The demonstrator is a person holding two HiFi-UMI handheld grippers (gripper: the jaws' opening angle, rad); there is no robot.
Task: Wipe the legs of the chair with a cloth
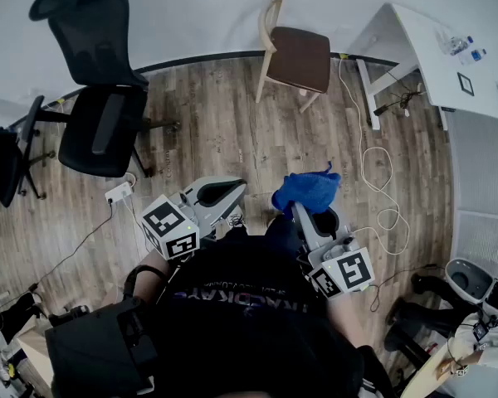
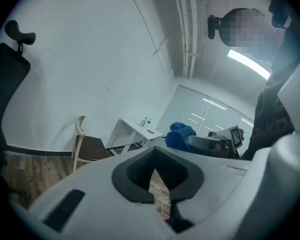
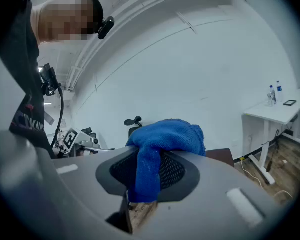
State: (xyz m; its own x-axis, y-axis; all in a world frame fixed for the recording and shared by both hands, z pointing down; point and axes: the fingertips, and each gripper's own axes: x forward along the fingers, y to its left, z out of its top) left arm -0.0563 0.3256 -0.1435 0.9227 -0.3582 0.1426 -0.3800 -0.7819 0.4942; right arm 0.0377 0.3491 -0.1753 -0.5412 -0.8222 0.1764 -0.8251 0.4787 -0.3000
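**Progress.** In my judgement, wiping has not begun. The wooden chair (image 1: pixel 297 56) stands at the far edge of the plank floor (image 1: pixel 216 123), against the wall, just left of the white desk (image 1: pixel 432 48). Its pale legs (image 1: pixel 262 80) are well apart from both grippers, and nothing touches them. The blue cloth (image 1: pixel 305 191) is already in hand, so the pick-up is done. What remains is the approach to the chair and the wiping of each leg.

**Right gripper** (image 1: pixel 307 212). It is held close in front of the person's body and points forward towards the chair. Its jaws are pinched on a fold of the cloth, and the rest is bunched above and over the pads.

**Left gripper** (image 1: pixel 228 191). It is held alongside the right one at a similar height and is angled forward and to the right. Its pads are pressed together with nothing between them; only floor and a white cable (image 1: pixel 373 172) show through the gap below.

**Other.** A black office chair (image 1: pixel 100 114) stands at the floor's left side and does not look like the chair to be wiped.
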